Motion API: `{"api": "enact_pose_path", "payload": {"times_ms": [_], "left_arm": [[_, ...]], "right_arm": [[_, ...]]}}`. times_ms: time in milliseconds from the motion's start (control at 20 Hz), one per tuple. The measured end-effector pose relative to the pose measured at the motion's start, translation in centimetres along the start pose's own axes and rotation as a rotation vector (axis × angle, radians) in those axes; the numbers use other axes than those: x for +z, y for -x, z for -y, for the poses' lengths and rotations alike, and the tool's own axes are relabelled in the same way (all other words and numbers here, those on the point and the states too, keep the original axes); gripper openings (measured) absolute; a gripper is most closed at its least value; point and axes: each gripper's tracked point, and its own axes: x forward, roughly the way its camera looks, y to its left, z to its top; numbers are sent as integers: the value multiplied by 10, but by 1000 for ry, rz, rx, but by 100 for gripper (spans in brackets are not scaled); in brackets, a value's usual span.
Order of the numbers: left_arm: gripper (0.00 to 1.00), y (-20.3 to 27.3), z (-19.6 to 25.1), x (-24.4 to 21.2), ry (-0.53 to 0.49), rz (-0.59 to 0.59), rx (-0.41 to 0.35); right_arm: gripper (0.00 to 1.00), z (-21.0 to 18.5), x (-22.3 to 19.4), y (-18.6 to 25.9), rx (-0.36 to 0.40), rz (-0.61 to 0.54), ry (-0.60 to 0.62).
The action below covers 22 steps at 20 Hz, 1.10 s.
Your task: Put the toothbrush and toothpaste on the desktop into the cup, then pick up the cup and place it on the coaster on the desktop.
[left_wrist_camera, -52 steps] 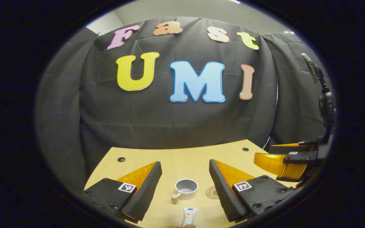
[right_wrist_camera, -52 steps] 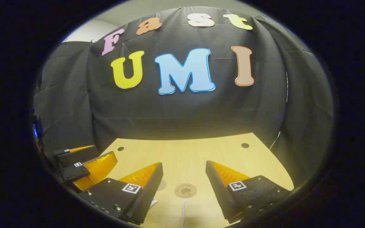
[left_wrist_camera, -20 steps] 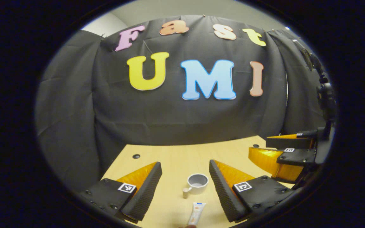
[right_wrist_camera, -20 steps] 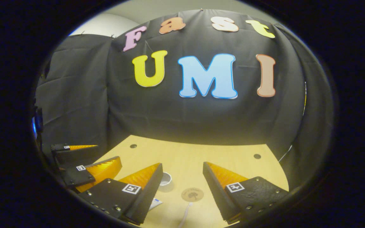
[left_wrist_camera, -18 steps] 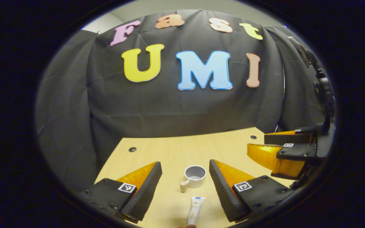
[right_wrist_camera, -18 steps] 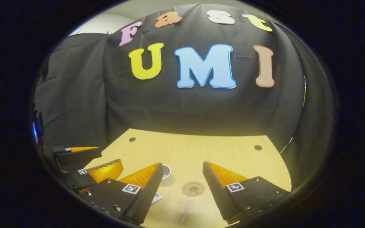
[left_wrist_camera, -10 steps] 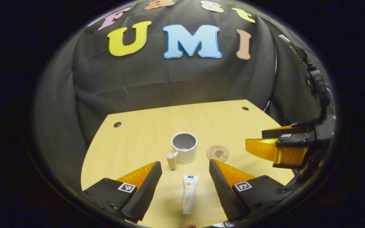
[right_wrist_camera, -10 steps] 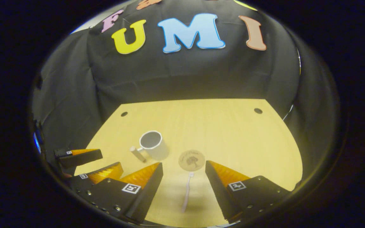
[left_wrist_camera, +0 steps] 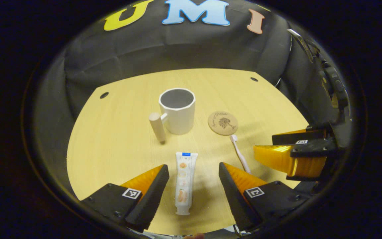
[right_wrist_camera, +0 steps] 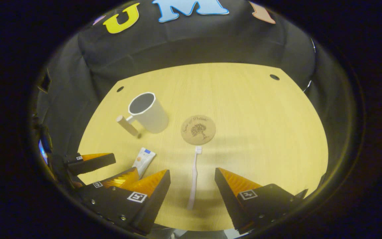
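Note:
A white cup [left_wrist_camera: 177, 111] with a wooden handle stands upright on the wooden table [left_wrist_camera: 118, 139], also in the right gripper view as the cup [right_wrist_camera: 148, 113]. A round cork coaster [left_wrist_camera: 222, 122] lies just right of it; the coaster [right_wrist_camera: 198, 129] sits ahead of my right gripper. The toothpaste tube [left_wrist_camera: 183, 177] lies flat between the fingers of my open left gripper [left_wrist_camera: 193, 172]. A white toothbrush [right_wrist_camera: 193, 177] lies lengthwise between the fingers of my open right gripper [right_wrist_camera: 192, 177], its head near the coaster. The toothbrush [left_wrist_camera: 239, 155] also shows beside the right gripper [left_wrist_camera: 277, 146].
Black cloth walls close the table's far and side edges. Small dark holes [left_wrist_camera: 104, 95] [left_wrist_camera: 254, 79] sit near the table's far corners. Bare table stretches to the right of the coaster [right_wrist_camera: 260, 132].
Both grippers have tilted downward toward the table and moved nearer; the cup, coaster, toothpaste and toothbrush now show fully. Both stay open.

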Motion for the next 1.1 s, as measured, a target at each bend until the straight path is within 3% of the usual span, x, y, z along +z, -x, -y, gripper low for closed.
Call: {"api": "enact_pose_path", "payload": {"times_ms": [400, 500, 550, 800, 850, 900, 1100], "left_arm": [[100, -16, -10, -17, 38, -136, 45], [94, -20, -12, -23, 46, -164, 53], [100, -21, -14, -26, 48, -178, 62], [100, -28, -24, -40, 69, -248, 109], [92, -28, -24, -39, 64, -253, 108], [100, -28, -24, -39, 59, -265, 107], [97, -29, -23, -39, 76, -313, 116]], "right_arm": [[85, 4, -32, -36, -13, -136, -25], [85, 5, -38, -41, -17, -163, -19], [85, 5, -41, -45, -19, -175, -17], [85, 4, -50, -56, -37, -225, -9], [85, 4, -49, -58, -41, -223, -7], [83, 4, -47, -59, -39, -219, -10], [83, 5, -50, -62, -53, -254, -11]]}}
